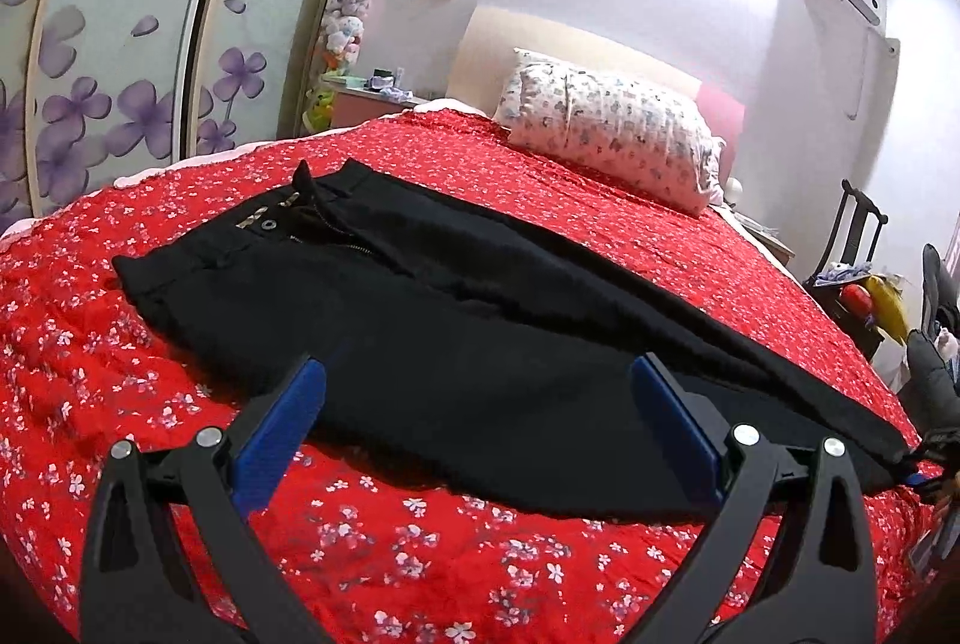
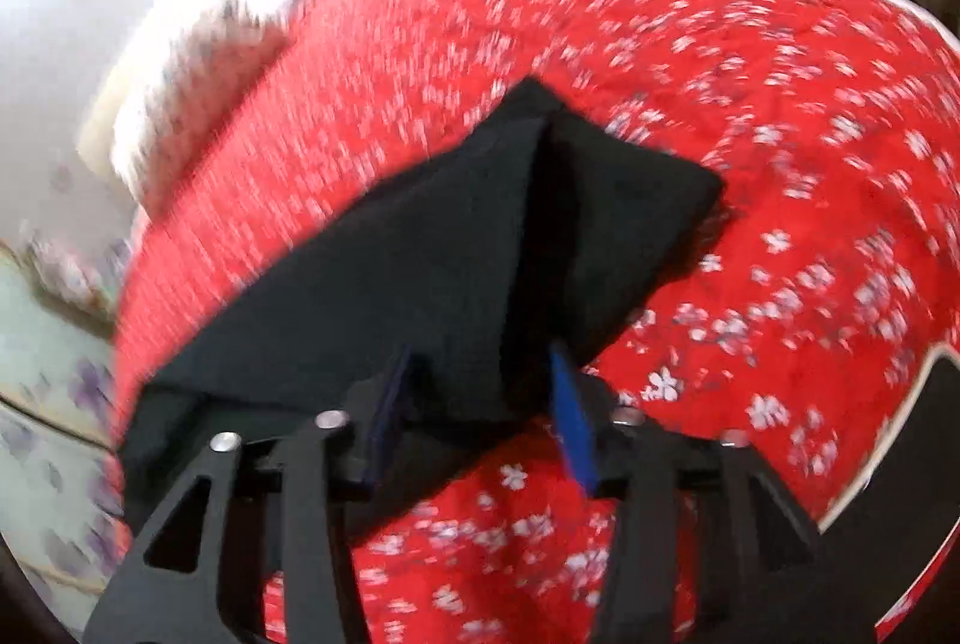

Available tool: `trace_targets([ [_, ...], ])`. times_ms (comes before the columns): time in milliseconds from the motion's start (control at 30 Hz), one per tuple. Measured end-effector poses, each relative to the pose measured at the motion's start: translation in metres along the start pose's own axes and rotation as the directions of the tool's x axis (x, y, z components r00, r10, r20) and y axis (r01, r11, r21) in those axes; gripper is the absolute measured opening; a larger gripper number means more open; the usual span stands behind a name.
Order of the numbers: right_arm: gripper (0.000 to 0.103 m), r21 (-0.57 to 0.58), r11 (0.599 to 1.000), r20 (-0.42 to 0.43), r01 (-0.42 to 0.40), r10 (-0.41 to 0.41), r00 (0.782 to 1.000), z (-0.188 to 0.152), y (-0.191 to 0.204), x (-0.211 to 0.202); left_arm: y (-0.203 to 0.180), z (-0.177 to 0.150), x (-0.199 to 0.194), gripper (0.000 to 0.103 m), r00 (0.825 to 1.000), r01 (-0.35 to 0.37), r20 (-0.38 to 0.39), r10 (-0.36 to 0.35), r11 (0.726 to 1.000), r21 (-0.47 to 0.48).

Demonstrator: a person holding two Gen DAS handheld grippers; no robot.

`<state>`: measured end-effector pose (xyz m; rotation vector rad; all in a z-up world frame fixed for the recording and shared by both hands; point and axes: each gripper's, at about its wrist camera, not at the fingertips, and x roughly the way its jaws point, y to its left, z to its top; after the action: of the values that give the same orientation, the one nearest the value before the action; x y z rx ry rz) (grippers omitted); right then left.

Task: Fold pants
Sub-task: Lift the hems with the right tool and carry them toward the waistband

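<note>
Bedroom, red floral bedspread: black pants laid flat, below the pillow. Left gripper: fingers spread wide, empty, over the pants. Right gripper: fingers narrowed on pant-leg fabric.

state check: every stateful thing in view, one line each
pants: laid out flat on the bed, fly unzipped, waist button undone
pant leg end: bunched up off the bedspread between the right gripper's pads
left gripper: open, over the pants, holding nothing
right gripper: shut on the pant leg end
bedspread: spread over the bed, lightly rumpled
pillow: lying at the head of the bed
</note>
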<state>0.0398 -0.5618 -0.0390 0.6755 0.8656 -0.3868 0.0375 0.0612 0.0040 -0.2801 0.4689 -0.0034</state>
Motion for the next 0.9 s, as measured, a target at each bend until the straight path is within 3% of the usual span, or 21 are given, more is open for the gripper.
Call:
trace_targets([
  [67,0.012,-0.045,0.999,0.026,-0.007,0.008,1.0,0.006,0.003,-0.007,-0.001,-0.001,0.001,0.101,1.0,0.001,-0.005,-0.001,1.0,0.001],
  [133,0.012,-0.054,0.999,0.123,-0.002,0.009,0.992,0.018,0.002,-0.02,-0.003,-0.001,0.002,0.101,1.0,0.008,-0.007,-0.008,1.0,0.003],
  [200,0.012,-0.041,0.999,0.163,0.023,-0.016,0.987,0.026,-0.004,-0.021,-0.004,-0.002,0.002,0.101,1.0,0.018,-0.011,-0.018,1.0,0.009],
  [300,0.012,-0.042,0.992,0.064,0.117,-0.115,0.991,0.019,-0.012,0.008,-0.007,-0.002,0.002,0.101,1.0,0.029,0.0,-0.029,0.999,0.017],
  [433,0.016,-0.036,0.99,0.073,0.135,-0.132,0.989,0.012,-0.014,0.005,-0.006,-0.003,0.002,0.101,0.999,0.046,-0.009,-0.046,0.999,0.0],
  [467,0.019,-0.018,0.988,0.064,0.151,-0.15,0.987,0.012,-0.015,0.0,-0.005,-0.004,0.001,0.101,0.999,0.051,-0.013,-0.051,0.999,-0.012],
  [533,0.042,0.042,0.976,0.086,0.212,-0.215,0.973,0.005,-0.017,-0.018,-0.003,-0.003,0.0,0.101,0.998,0.056,-0.009,-0.056,0.998,-0.031],
  [567,0.063,0.079,0.971,0.126,0.226,-0.234,0.964,0.0,-0.014,-0.032,-0.003,-0.003,0.0,0.101,0.998,0.057,-0.004,-0.057,0.997,-0.042],
  [600,0.064,0.093,0.979,0.164,0.183,-0.196,0.967,-0.007,-0.012,-0.041,-0.002,-0.003,-0.001,0.101,0.998,0.063,-0.001,-0.063,0.997,-0.053],
  [667,0.064,0.088,0.995,0.194,-0.044,0.026,0.981,-0.02,0.0,-0.054,-0.001,-0.002,-0.001,0.101,0.997,0.078,-0.006,-0.079,0.994,-0.07],
  [700,0.062,0.094,0.984,0.175,-0.152,0.134,0.975,-0.026,0.007,-0.052,-0.001,-0.002,-0.001,0.101,0.996,0.087,-0.011,-0.088,0.993,-0.077],
  [733,0.06,0.119,0.95,0.13,-0.289,0.274,0.953,-0.033,0.016,-0.044,-0.001,-0.002,0.0,0.101,0.995,0.097,-0.021,-0.099,0.992,-0.081],
  [767,0.054,0.154,0.913,0.076,-0.377,0.37,0.926,-0.038,0.025,-0.032,-0.002,-0.001,0.001,0.101,0.994,0.104,-0.03,-0.107,0.991,-0.081],
  [800,0.052,0.201,0.875,0.016,-0.441,0.447,0.894,-0.044,0.037,-0.015,-0.002,-0.001,0.003,0.101,0.992,0.114,-0.041,-0.117,0.99,-0.079],
  [833,0.052,0.227,0.856,-0.02,-0.464,0.48,0.877,-0.048,0.048,-0.003,-0.003,-0.001,0.003,0.101,0.991,0.119,-0.048,-0.123,0.99,-0.078],
  [900,0.051,0.206,0.864,-0.074,-0.458,0.481,0.874,-0.053,0.072,0.017,-0.003,-0.002,0.003,0.101,0.99,0.126,-0.047,-0.129,0.989,-0.077],
])
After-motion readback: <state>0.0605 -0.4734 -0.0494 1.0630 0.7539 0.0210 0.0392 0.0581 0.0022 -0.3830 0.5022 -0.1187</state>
